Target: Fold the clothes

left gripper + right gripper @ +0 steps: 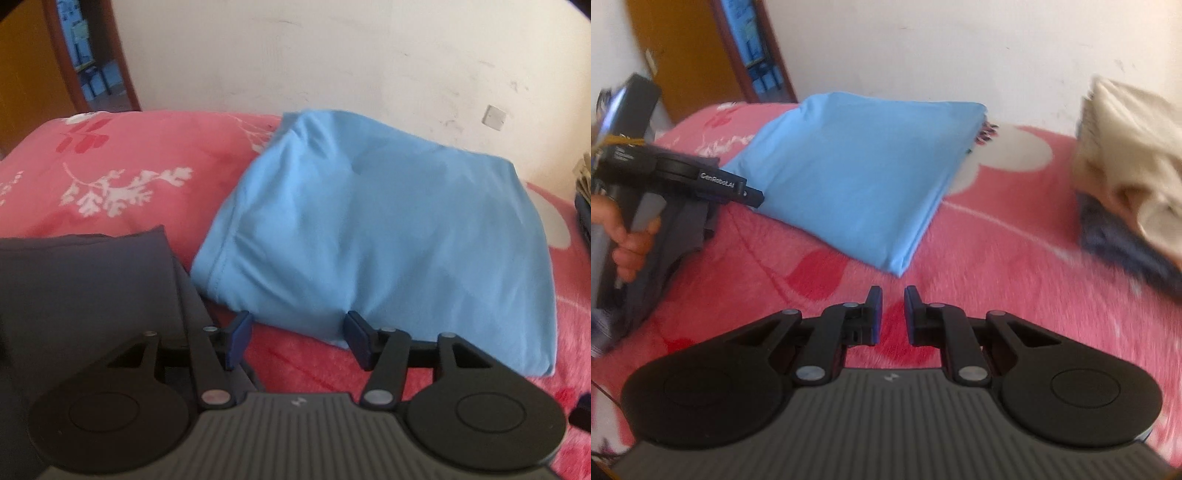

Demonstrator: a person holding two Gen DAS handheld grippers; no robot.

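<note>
From my remote station I find the folded sky-blue cotton garment lying as a tidy rectangle on the pink floral fleece bedspread, toward the far edge of the bed beside the cream wall. I judge this piece finished: its edges are squared and neither tool holds it. My left gripper stands with its jaws moderately wide and nothing between them; its blue-padded fingertips sit just at the near hem of the blue garment, apparently not pressing it. My right gripper has its jaws narrow, nearly together, and empty, hovering over bare bedspread just short of the garment's near corner. At the left edge of the bed lies a folded dark grey cloth piece, which I also take as done. At the right edge, the right wrist view shows a loose heap of beige knit fabric over a dark navy garment, blurred and unfolded. My assessment: two items complete, at least two left, with the heap at the right edge the likely next work.
</note>
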